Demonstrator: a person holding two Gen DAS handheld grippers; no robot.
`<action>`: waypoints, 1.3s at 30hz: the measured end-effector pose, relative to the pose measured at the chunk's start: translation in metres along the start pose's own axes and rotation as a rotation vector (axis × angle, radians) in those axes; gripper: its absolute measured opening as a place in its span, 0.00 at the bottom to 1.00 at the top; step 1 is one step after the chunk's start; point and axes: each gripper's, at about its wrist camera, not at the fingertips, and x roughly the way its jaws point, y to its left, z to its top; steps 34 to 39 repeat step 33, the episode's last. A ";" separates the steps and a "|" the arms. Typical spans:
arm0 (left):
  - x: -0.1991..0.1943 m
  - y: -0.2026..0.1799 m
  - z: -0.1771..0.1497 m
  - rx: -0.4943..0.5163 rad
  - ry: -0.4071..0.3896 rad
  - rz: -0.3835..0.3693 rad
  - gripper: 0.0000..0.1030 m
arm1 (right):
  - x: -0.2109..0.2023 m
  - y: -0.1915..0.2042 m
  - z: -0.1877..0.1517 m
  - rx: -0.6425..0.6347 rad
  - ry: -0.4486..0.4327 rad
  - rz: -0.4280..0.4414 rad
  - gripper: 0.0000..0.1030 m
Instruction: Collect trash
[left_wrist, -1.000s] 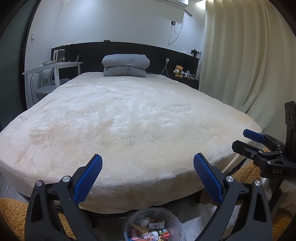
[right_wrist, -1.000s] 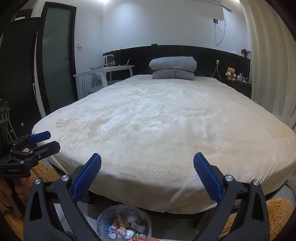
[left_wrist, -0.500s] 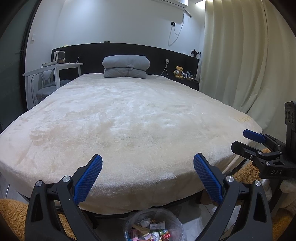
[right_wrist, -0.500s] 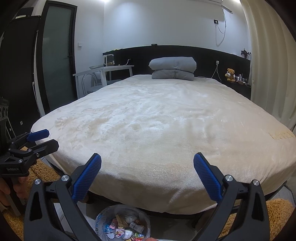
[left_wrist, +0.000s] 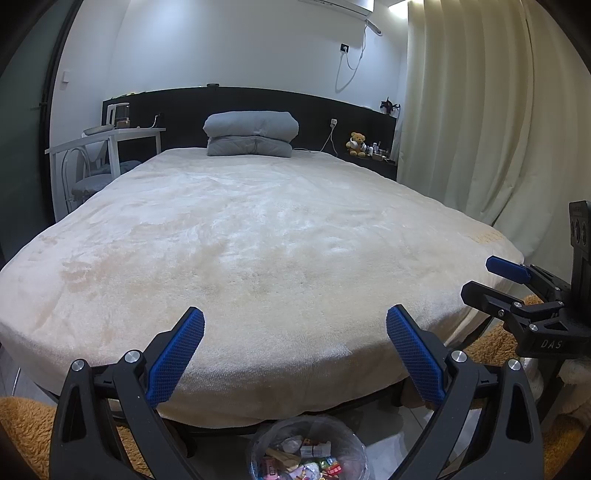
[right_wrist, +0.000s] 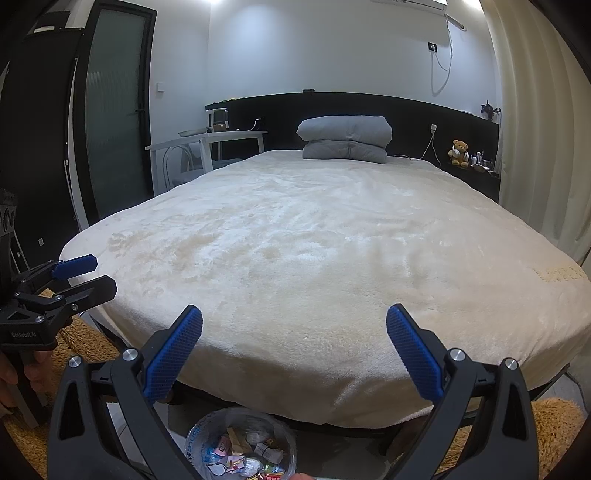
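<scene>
A round clear bin (left_wrist: 308, 448) lined with plastic stands on the floor at the foot of the bed, holding several colourful wrappers; it also shows in the right wrist view (right_wrist: 240, 445). My left gripper (left_wrist: 295, 356) is open and empty, held above the bin facing the bed. My right gripper (right_wrist: 293, 352) is open and empty, also above the bin. Each gripper shows in the other's view, the right one (left_wrist: 517, 291) at the right edge and the left one (right_wrist: 70, 282) at the left edge. No loose trash shows on the bed.
A wide bed with a cream plush blanket (left_wrist: 258, 240) fills the view, a folded grey quilt (left_wrist: 251, 134) at its head. A white desk and chair (left_wrist: 103, 155) stand at left, curtains (left_wrist: 480, 110) at right, orange shaggy rugs (right_wrist: 554, 424) on the floor.
Both grippers have stayed nearly still; the views shifted only slightly. Nothing was picked up or released.
</scene>
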 end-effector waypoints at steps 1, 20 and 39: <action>0.000 0.000 0.000 0.000 0.000 -0.001 0.94 | 0.000 0.000 0.000 0.000 -0.001 -0.001 0.96; 0.000 0.000 0.002 0.000 -0.005 0.002 0.94 | 0.001 -0.005 0.000 0.001 -0.003 -0.007 0.96; 0.002 0.003 0.005 -0.006 0.022 0.006 0.94 | 0.011 -0.031 0.009 0.035 0.033 -0.021 0.96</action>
